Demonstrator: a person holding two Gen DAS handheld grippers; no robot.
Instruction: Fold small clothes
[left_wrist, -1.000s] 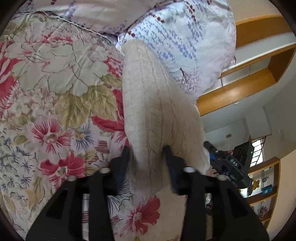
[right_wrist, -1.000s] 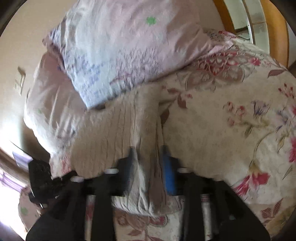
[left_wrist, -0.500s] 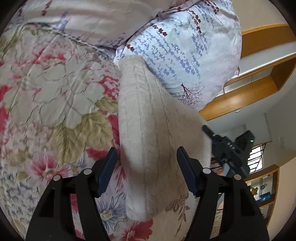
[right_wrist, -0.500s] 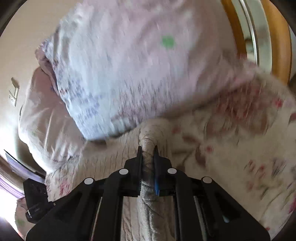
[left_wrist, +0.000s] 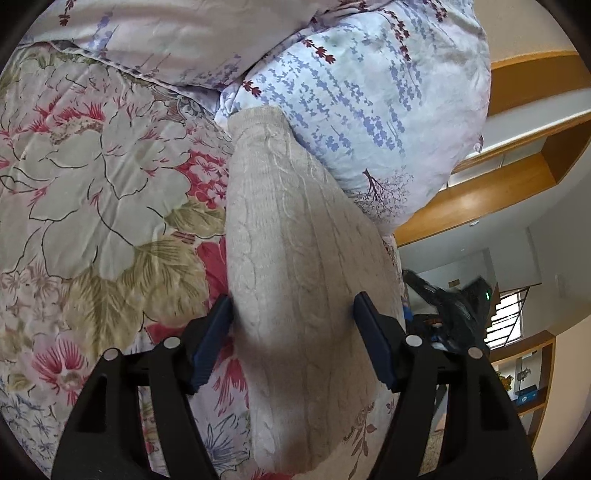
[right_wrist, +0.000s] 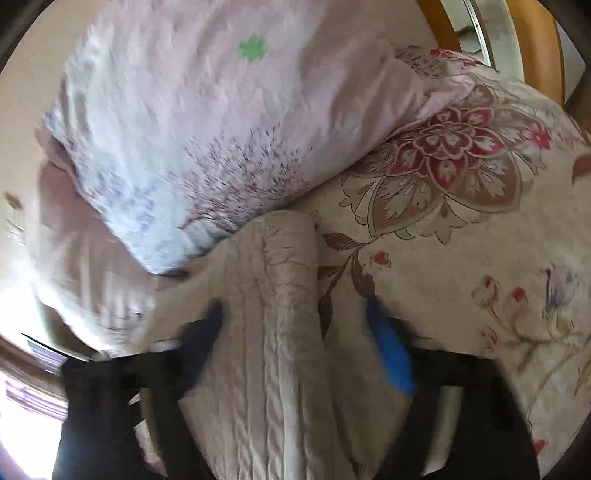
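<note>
Cream cable-knit sweater folded long on floral quilt, both hand-held grippers spread wide, empty

You are working over a bed covered by a floral quilt. A folded cream cable-knit garment lies on the quilt, its far end touching a pale pillow printed with blue sprigs. A second lilac pillow sits beside it.

A cream cable-knit garment lies folded into a long, narrow band on the floral bedspread. Its far end touches the lilac-printed pillow, and the knit surface shows raised vertical ribs.
</note>
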